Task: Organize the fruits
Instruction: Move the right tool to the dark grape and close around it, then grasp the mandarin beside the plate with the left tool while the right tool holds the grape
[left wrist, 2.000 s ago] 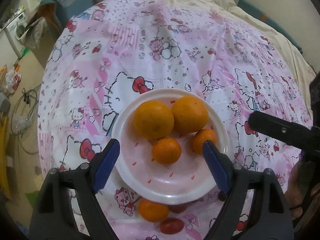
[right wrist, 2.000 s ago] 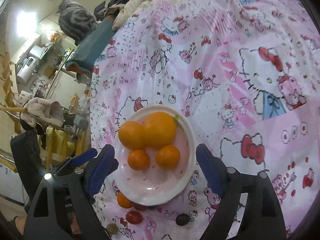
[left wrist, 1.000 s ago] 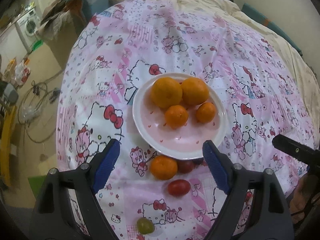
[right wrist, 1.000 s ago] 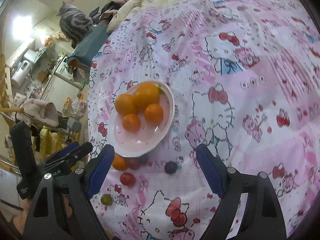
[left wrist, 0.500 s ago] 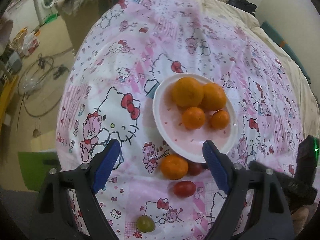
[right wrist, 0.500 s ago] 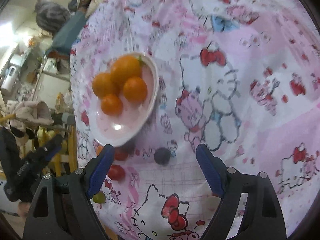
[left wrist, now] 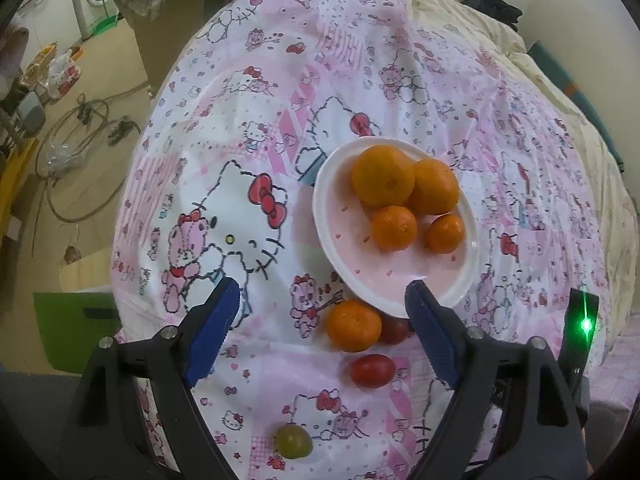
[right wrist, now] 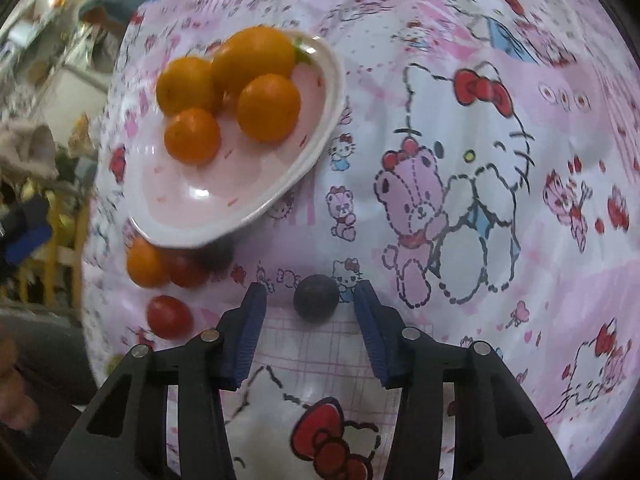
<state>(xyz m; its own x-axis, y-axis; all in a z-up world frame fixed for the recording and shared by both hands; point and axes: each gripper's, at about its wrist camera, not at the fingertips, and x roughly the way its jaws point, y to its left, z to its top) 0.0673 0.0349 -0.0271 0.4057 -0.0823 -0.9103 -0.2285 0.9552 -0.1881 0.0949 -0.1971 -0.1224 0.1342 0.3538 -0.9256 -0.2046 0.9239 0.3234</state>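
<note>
Change: right gripper (right wrist: 308, 298) is now sitting low over the cloth (right wrist: 460, 240), much nearer than a second ago, when it was hanging well above the spread with jaws wide.
Right jaws: closing at this moment; dark grape (right wrist: 316, 298) is lying between the blue pads (right wrist: 250, 332), small gaps still showing on both sides, so nothing is gripped yet.
Meaning for task: judging a pick of the grape is under way, likely bound for the plate (right wrist: 256, 208); four oranges are already sitting in it.
Grape position: resting on the cloth just below the plate's near rim, apart from the other loose fruit.
Grape axis: looking nearly round; no long axis or pointing end can be told from this view.
Left gripper (left wrist: 324, 320): hanging over the near edge of the plate, jaws standing wide, holding nothing, opening unchanged from a second ago.
Loose fruit, left view: small orange (left wrist: 353, 325) touching the plate's rim; red tomato (left wrist: 372, 370) just below it, long axis lying roughly left to right; another red fruit (left wrist: 394, 330) half tucked under the rim; green grape (left wrist: 293, 441) well apart, nearest the camera.
Remaining: five loose pieces are still lying off the plate, by this count.
</note>
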